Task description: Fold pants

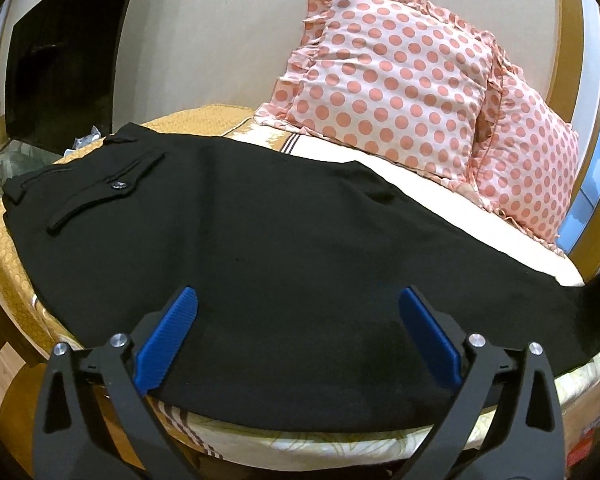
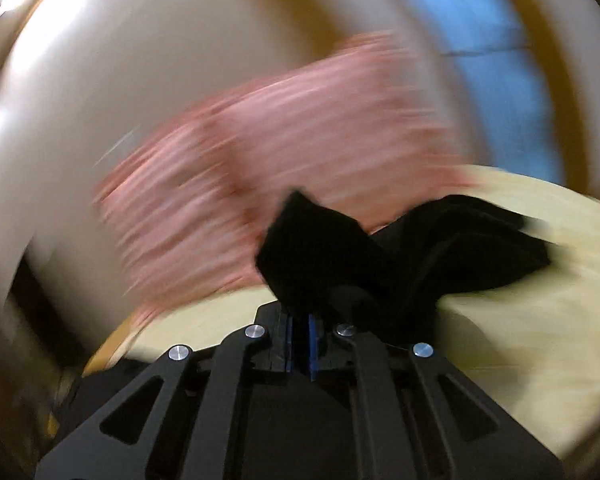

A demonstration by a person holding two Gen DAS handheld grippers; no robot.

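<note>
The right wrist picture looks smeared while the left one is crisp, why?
Right wrist view: the pillow and wall streak with motion blur, yet the right gripper and the pants it pinches stay sharp, so the camera is swinging. Left wrist view: sharp; only fisheye bending curves the bed.

Black pants (image 1: 284, 248) flat on bed (image 1: 4, 264), left gripper (image 1: 298, 300) jaws spread
</note>
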